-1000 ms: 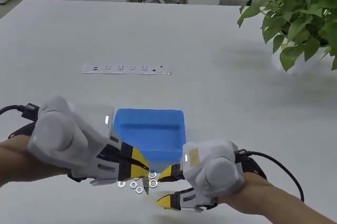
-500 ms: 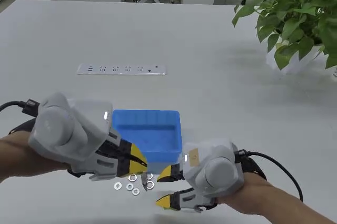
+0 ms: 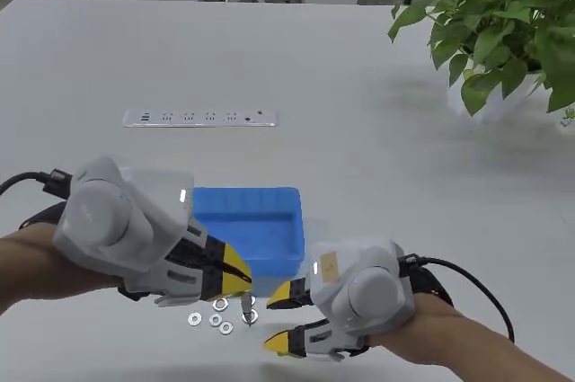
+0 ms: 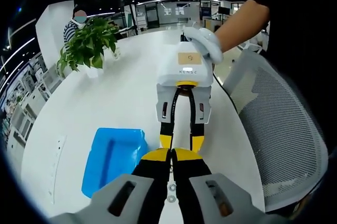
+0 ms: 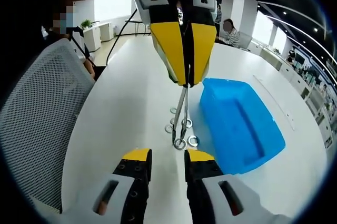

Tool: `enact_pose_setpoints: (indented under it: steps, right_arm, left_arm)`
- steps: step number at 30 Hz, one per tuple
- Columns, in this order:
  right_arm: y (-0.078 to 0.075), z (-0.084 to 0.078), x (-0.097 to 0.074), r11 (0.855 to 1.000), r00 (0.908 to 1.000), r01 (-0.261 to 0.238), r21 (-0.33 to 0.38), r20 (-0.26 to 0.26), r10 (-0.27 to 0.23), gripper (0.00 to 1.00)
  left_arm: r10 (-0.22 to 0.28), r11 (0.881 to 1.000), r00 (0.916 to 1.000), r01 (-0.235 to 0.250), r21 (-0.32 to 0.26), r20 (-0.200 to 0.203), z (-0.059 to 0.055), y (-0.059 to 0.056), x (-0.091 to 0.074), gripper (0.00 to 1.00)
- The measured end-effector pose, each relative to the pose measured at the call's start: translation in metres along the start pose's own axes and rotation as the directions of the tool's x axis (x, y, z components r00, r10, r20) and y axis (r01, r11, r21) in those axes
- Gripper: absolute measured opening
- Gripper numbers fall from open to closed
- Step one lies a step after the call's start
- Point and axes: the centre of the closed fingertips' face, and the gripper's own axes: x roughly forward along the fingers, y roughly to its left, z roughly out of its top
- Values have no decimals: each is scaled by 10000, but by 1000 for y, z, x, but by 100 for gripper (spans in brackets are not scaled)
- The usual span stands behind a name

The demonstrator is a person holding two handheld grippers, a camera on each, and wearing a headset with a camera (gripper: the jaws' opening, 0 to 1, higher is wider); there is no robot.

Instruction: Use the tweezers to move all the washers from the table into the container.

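left gripper [image 5: 184,79] fingers clamped on tweezers [image 5: 181,113], tips at a washer [image 5: 180,144] on the table [image 5: 131,103] just beside the container [image 5: 221,145]; right gripper [image 5: 167,156] fingers apart, empty. likely to slip out mid-lift if pinched off-centre.

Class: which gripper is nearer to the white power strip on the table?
Left. The left gripper, holding the tweezers, sits on the person's side of the power strip; the right gripper is farther back toward the person and more to the right.
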Motion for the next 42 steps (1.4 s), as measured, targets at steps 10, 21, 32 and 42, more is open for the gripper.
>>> enact_pose_setpoints:
  steps: [10,21,32,42]
  right_arm:
    - [-11,20,7,10000,9989,90,-32,459,-89,24]
    - [-13,20,14,9991,9998,70,-407,193,-63,14]
    - [-12,17,19,9995,10000,-15,-311,75,18,11]
    - [-12,17,19,9997,9999,15,260,123,-18,9]
  left_arm:
    - [-38,9999,10000,39,-130,66,0,2,0,5]
    - [4,9997,10000,-2,-226,84,-1,2,-1,5]
    - [-6,9995,9999,11,-307,150,-1,3,0,5]
    - [21,9996,9999,-19,-267,100,-2,1,-1,6]
